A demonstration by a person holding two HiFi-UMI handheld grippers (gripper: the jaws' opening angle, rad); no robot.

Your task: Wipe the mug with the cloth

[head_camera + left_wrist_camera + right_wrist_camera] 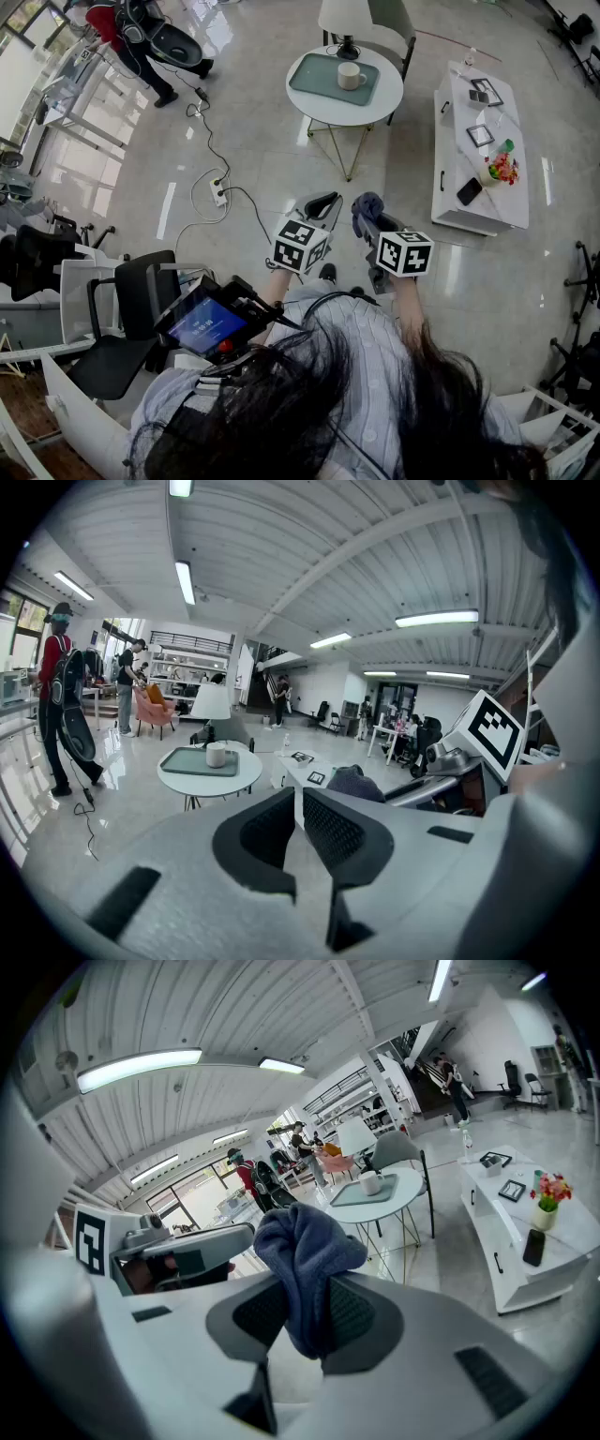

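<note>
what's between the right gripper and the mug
Head view: ahead of the right gripper and its cloth, only bare floor, then the round table's rim and the tray under the mug.

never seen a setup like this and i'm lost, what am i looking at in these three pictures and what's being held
There is no robot here: a person holds a hand-held gripper in each hand. The head view comes from a camera on the person's head, looking down. The other two come from cameras riding on each gripper, looking along its fingers. The cubes with black-and-white squares are parts of the grippers.

The left gripper has its fingers together with nothing between them. The right gripper pinches a blue cloth.

Ahead, across the floor, stands a round white table. On it is a green tray with a white mug on the tray. Neither gripper is near the mug yet.
</note>
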